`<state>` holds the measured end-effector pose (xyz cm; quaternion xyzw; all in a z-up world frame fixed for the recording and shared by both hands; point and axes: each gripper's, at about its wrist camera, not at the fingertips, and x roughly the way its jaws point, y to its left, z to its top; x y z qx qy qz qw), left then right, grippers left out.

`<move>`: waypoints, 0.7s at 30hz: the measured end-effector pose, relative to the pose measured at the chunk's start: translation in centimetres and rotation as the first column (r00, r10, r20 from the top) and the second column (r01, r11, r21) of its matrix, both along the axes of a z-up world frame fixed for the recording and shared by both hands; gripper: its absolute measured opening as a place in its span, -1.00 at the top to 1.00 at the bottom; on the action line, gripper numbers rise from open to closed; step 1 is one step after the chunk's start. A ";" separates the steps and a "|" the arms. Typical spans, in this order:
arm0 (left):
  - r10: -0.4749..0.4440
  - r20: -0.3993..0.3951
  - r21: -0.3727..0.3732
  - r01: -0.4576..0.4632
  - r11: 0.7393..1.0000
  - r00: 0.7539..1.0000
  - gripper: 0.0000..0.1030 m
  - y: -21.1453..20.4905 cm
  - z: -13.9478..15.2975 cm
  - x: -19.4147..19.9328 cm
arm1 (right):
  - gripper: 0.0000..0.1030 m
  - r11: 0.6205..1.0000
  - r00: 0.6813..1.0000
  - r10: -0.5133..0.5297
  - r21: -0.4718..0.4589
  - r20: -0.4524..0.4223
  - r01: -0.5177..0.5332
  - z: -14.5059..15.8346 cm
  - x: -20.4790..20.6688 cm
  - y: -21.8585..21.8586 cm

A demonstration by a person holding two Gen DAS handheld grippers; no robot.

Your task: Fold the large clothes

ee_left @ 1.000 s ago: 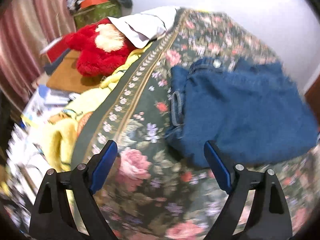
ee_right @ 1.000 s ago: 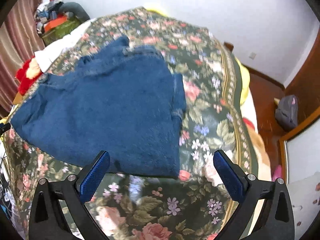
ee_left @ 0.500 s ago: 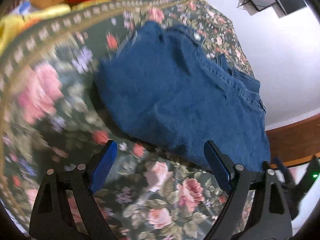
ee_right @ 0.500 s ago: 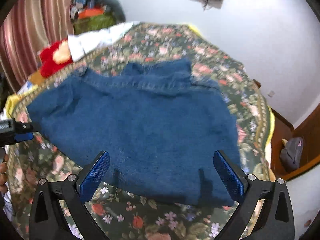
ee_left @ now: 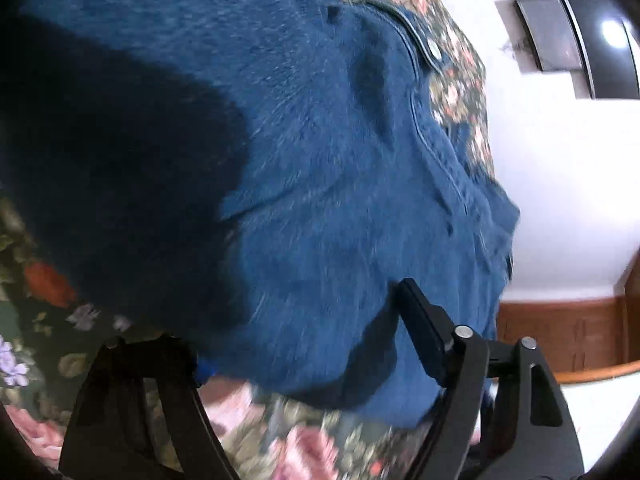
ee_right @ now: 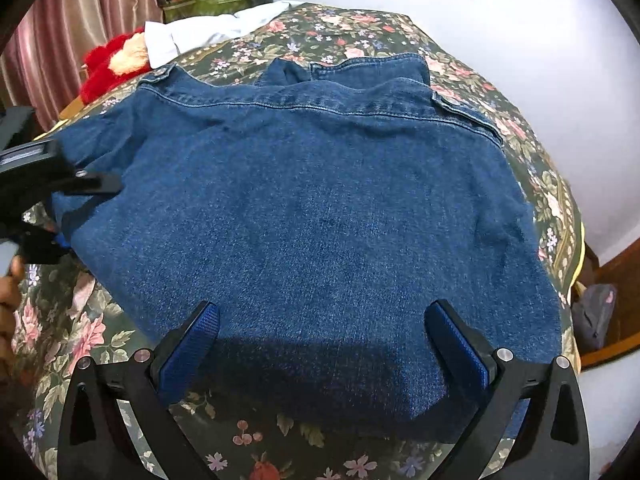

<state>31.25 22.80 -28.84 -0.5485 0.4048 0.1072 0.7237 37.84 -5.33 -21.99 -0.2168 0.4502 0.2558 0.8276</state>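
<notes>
Now denim jacket (ee_right: 320, 216) lies between right gripper's (ee_right: 320, 344) spread fingers (ee_right: 192, 344).

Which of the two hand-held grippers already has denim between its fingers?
The left hand-held gripper: its open fingers straddle the denim jacket's side edge. The right hand-held gripper is open at the near hem.

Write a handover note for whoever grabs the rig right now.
Left tool: open, straddling the denim jacket's left edge, nothing pinched yet.
Right tool: open, over the near hem, not gripping.
Jacket: back up, collar far, on the floral bedspread; sleeves seem tucked under.
Left: close on the side edge and hem, then fold it over.
</notes>
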 end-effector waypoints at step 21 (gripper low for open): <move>-0.097 0.137 0.726 -0.033 0.687 0.986 0.53 -5.1 14.6 -2.1 | -1.00 0.952 0.995 -0.041 0.298 -0.096 0.068 6.9 1.3 1.8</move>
